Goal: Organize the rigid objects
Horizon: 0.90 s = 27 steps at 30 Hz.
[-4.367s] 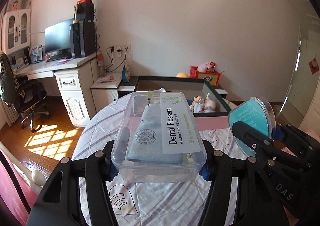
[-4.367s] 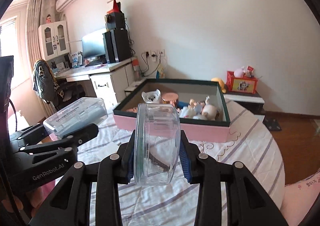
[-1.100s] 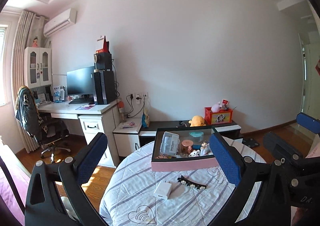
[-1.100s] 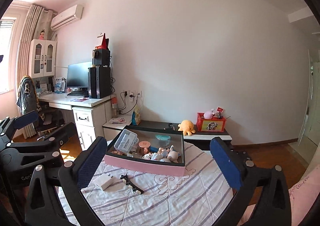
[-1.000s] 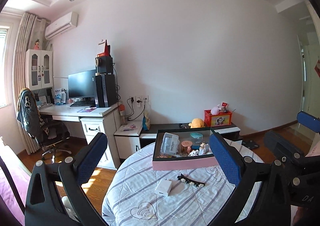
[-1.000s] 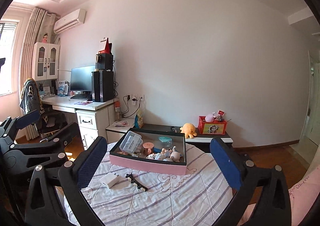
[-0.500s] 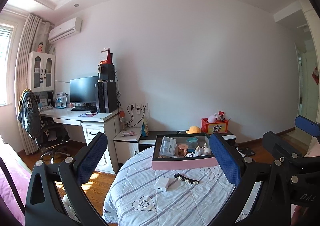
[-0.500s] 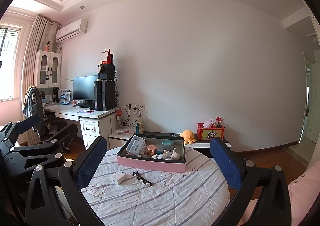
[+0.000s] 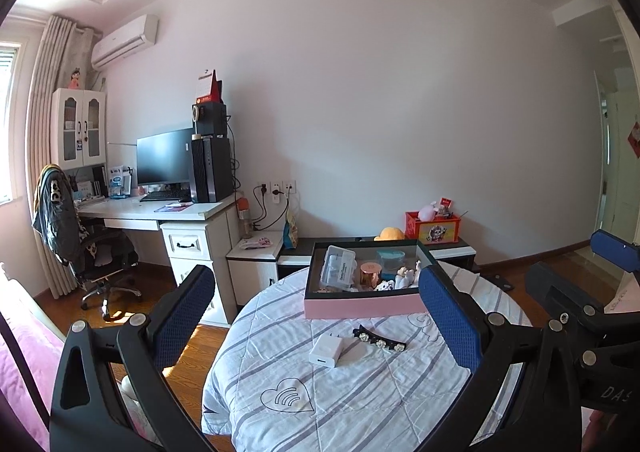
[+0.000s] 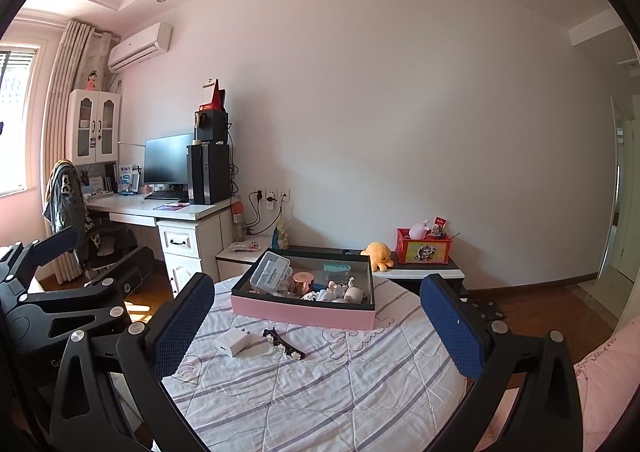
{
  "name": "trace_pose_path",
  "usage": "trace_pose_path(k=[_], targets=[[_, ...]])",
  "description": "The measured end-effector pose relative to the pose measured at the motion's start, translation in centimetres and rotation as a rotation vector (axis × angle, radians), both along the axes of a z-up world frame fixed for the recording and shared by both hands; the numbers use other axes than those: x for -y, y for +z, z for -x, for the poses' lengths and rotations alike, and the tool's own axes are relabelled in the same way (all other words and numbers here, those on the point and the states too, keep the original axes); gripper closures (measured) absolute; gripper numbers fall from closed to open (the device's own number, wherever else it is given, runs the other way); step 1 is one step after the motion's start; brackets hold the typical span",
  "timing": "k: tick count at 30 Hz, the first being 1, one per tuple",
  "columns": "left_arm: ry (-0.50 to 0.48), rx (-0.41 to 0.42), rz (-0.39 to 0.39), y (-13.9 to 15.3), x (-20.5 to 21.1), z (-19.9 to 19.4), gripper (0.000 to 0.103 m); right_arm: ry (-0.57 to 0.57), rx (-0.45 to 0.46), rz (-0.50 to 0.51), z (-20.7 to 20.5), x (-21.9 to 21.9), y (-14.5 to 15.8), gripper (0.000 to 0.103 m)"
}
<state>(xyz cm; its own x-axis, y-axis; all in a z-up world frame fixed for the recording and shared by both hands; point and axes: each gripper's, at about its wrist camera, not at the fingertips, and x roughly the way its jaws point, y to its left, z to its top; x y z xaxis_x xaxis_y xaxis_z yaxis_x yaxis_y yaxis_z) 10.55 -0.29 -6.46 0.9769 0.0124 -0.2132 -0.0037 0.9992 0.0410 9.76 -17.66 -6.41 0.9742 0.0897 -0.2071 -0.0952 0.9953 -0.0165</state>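
left tool (image 9: 316, 316): jaws spread wide, nothing between them, held back from the round desk (image 9: 360, 404)
right tool (image 10: 316, 320): jaws wide apart too, empty, beside the left one
desk: round, covered with a striped quilted cloth
pink box (image 10: 304, 310): at the far side of the desk, dark rim, open top
box contents: clear dental flosser case (image 10: 270, 272) tilted at the left end, copper tin (image 10: 303, 282) mid, teal-lidded clear container (image 10: 336, 271) behind it, small figurines (image 10: 340, 294) at the right front
white charger (image 10: 234, 342): on the cloth in front of the box, outside it
black hair clip (image 10: 283, 343): pale flowers along it, just right of the charger, apart from it, also outside the box
background: computer desk (image 9: 160, 210) with monitor and tower at left, low shelf behind the round desk with an orange plush (image 10: 376, 252)
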Motion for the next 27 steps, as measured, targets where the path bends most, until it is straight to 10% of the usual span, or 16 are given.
trace_pose_path(k=[16,27], targets=[[-0.007,-0.410,-0.025,-11.8,-0.5,-12.7,0.000,0.032,-0.334,0.014,-12.2,-0.8,-10.9,0.000],[-0.011,-0.542,-0.024,-16.3,-0.7,-17.8,0.000,0.053,-0.460,0.015,-17.4,-1.2,-15.3,0.000]])
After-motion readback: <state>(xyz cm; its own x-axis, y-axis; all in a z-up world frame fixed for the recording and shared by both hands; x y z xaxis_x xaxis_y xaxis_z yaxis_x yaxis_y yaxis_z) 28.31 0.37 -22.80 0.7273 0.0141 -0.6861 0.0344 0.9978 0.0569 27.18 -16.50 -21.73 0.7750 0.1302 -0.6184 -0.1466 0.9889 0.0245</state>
